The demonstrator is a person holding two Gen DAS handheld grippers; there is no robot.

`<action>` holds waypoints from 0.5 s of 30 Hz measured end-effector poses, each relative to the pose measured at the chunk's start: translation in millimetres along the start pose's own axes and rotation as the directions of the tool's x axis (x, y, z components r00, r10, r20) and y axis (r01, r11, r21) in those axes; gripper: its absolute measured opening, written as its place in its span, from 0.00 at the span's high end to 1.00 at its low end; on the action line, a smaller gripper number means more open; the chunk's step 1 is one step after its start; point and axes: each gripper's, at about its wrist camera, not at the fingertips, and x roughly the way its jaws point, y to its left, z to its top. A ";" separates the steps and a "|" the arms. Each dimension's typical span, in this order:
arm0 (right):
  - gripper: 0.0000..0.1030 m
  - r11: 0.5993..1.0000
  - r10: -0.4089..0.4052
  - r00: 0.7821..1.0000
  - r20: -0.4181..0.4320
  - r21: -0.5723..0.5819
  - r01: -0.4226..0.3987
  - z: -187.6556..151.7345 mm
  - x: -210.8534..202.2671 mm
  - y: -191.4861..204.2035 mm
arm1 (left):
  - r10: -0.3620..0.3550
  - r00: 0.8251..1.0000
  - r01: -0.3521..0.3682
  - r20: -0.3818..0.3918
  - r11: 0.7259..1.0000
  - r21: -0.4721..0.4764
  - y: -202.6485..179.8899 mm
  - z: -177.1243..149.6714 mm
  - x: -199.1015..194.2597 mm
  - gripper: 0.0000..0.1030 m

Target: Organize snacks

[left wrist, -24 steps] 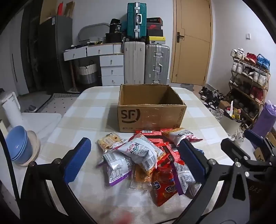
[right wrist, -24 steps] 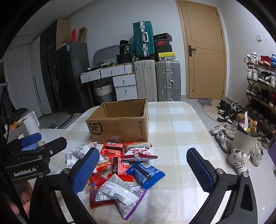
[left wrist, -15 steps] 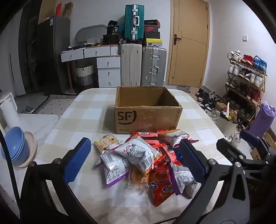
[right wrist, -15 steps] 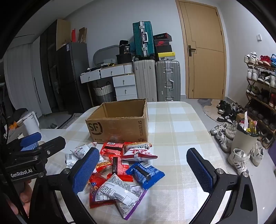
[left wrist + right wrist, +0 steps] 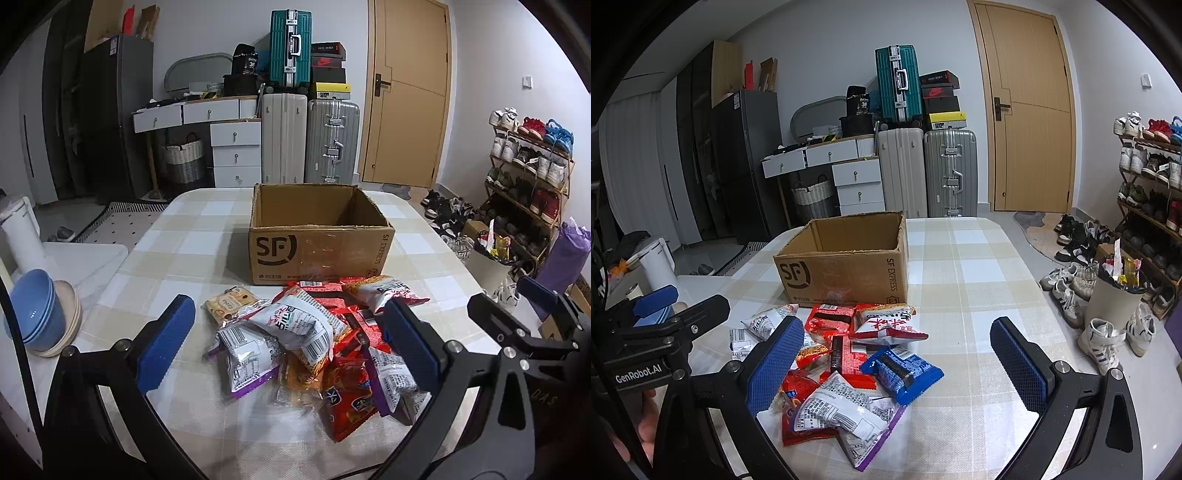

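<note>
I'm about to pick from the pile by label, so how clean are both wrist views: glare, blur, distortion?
Left wrist view: sharp, dim even light, strong fisheye bending at the edges, dark corners; sheen on the white foil snack packet. Right wrist view: equally sharp, same bending; the blue snack packet reads clearly, with soft shadow beside the brown cardboard box.

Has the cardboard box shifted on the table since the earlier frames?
No. The cardboard box sits on the same tablecloth checks in the right wrist view.
</note>
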 end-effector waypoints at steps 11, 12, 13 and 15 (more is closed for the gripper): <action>0.00 1.000 0.000 1.000 -0.003 -0.001 0.000 -0.7 1.1 -1.9 | 0.000 1.000 -0.001 0.026 1.000 0.015 -3.4 -1.8 -7.6 0.01; 0.00 1.000 0.001 1.000 -0.004 -0.001 -0.001 -1.2 1.1 -2.4 | 0.000 1.000 0.000 0.026 1.000 0.015 -3.3 -1.9 -8.0 0.01; 0.00 1.000 0.002 1.000 -0.004 0.000 -0.002 -2.9 1.8 -1.7 | -0.003 1.000 0.002 0.025 1.000 0.016 -2.6 -1.5 -7.4 0.01; 0.00 1.000 0.002 1.000 -0.005 -0.001 -0.002 -3.9 3.0 -1.9 | 0.002 1.000 -0.002 0.025 1.000 0.017 -2.3 -1.6 -7.8 0.01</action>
